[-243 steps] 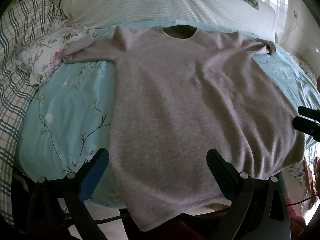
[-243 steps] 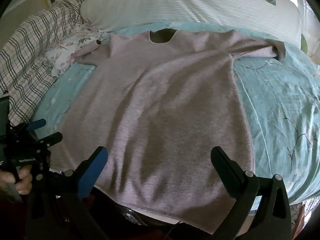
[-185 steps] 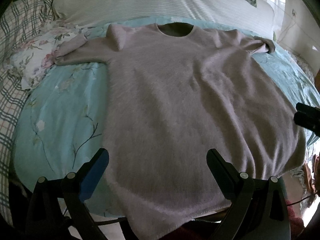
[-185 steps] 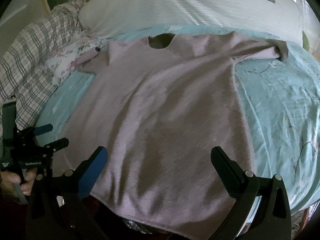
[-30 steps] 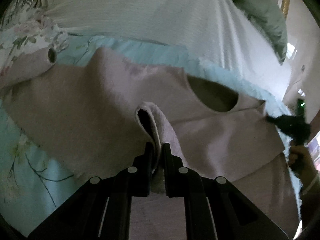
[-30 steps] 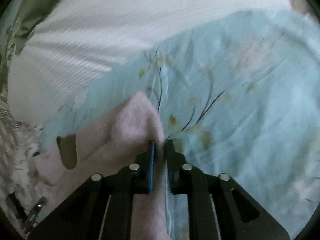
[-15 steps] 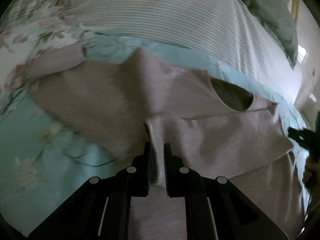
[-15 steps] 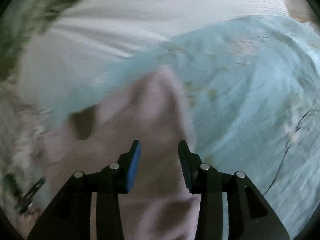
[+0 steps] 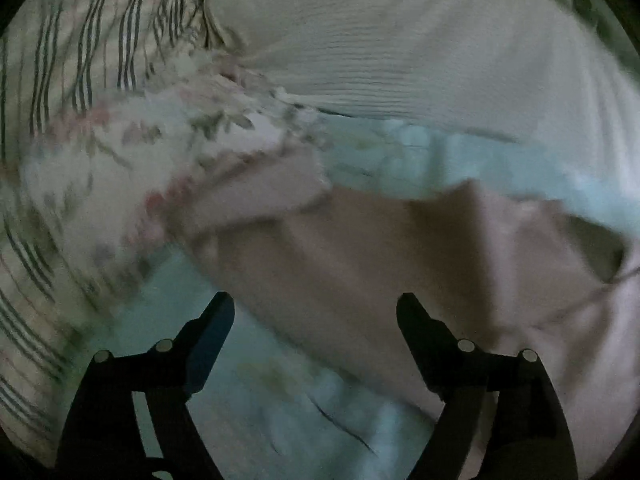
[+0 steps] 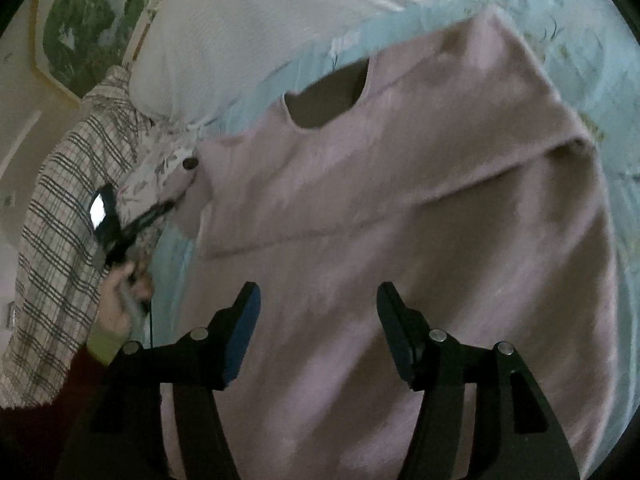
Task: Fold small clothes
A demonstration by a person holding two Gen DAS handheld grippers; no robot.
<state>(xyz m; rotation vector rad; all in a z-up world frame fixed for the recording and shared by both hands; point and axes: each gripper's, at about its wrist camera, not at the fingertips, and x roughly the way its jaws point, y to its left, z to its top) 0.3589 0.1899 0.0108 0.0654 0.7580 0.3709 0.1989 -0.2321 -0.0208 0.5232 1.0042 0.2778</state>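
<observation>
A mauve knitted sweater (image 10: 400, 208) lies on the bed with its lower part folded up over the chest; the folded hem edge (image 10: 400, 216) runs across below the neck hole (image 10: 328, 100). My right gripper (image 10: 318, 294) hovers above the sweater's body, its jaws opening with nothing between them. My left gripper (image 9: 314, 304) has its jaws opening wide and empty over the sweater's left shoulder (image 9: 360, 264), near the left sleeve (image 9: 260, 196). In the right wrist view the left gripper (image 10: 160, 212) points at that sleeve, and a hand (image 10: 124, 300) holds it.
The teal flowered sheet (image 9: 280, 392) covers the bed. A white ribbed pillow (image 9: 400, 60) lies beyond the sweater. A floral cushion (image 9: 152, 148) and a plaid blanket (image 10: 60, 240) crowd the left side by the sleeve.
Both grippers let go of the sweater's folded-up hem and opened. The left one swung left toward the sleeve; the right one drew back, bringing the whole folded sweater into view.
</observation>
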